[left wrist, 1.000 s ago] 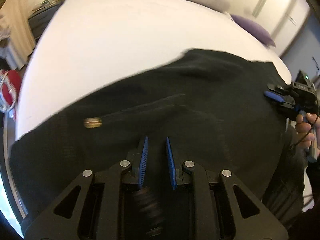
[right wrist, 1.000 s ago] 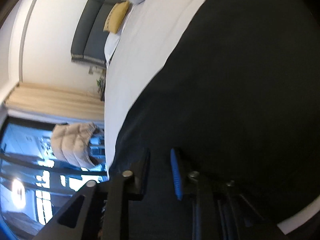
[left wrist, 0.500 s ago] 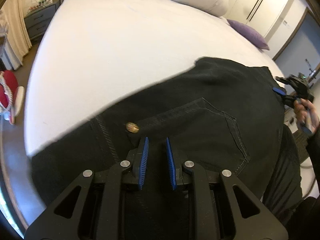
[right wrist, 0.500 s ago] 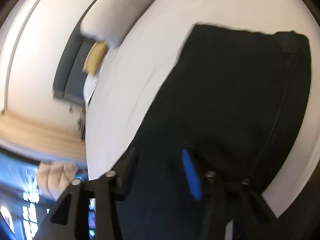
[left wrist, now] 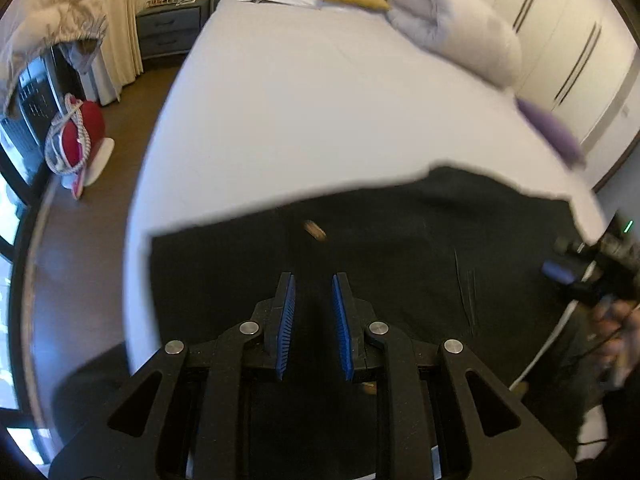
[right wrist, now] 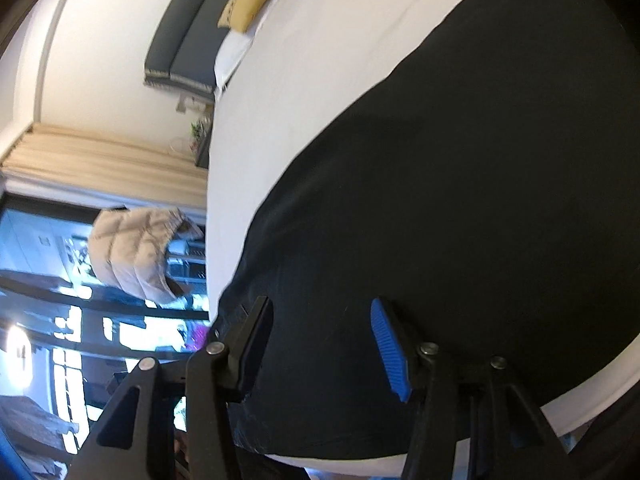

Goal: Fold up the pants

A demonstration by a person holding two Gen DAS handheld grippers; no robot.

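My right gripper jaws have sprung apart, dropping the black pants; my left gripper jaws stay narrow, holding nothing. The pants lie folded at the bed's near edge.

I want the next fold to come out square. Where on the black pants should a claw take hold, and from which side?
Probably the far straight edge of the black pants, where it lies flat on the white bed sheet just past the brass button. Come in low from the bare sheet side: that edge is exposed and thin enough to pinch, whereas the middle is one broad flat layer with nothing to catch.
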